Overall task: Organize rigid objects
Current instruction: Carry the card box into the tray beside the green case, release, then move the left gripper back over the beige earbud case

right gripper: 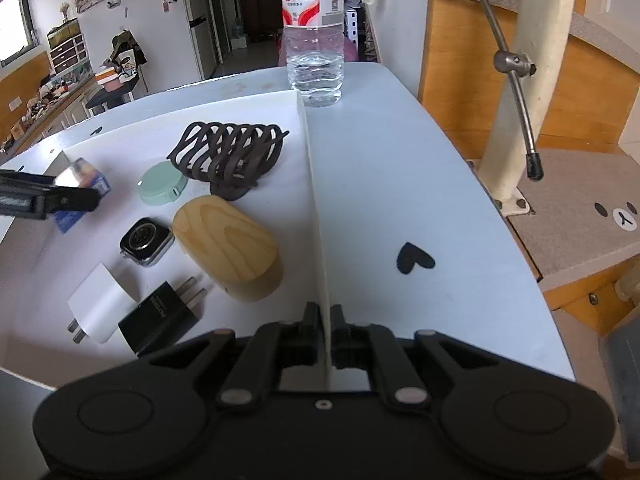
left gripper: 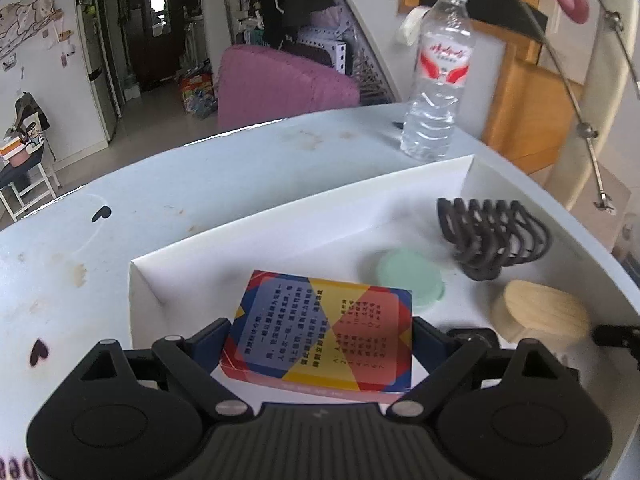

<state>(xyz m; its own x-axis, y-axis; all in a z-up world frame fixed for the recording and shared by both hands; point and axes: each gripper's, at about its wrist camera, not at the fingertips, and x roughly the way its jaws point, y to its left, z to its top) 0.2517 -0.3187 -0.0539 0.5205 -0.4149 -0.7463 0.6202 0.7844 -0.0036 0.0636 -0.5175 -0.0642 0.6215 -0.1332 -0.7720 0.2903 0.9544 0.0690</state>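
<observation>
The left gripper [left gripper: 320, 344] clamps the card box [left gripper: 320, 332] inside the white tray [right gripper: 316, 216], beside already-gathered items; the right gripper [right gripper: 326, 332] pinches the tray's wall. Water bottle [right gripper: 314, 40] remains outside.

The right gripper [right gripper: 326, 332] pinches the thin right wall of the white tray [right gripper: 316, 200] between its closed fingers. Inside the tray lie a dark hair claw [right gripper: 228, 156], a mint round case [right gripper: 162, 188], a wooden oval box [right gripper: 228, 246], a smartwatch body [right gripper: 146, 242], and white [right gripper: 102, 308] and black [right gripper: 160, 316] chargers. A water bottle [right gripper: 314, 40] stands beyond the tray's far corner
</observation>
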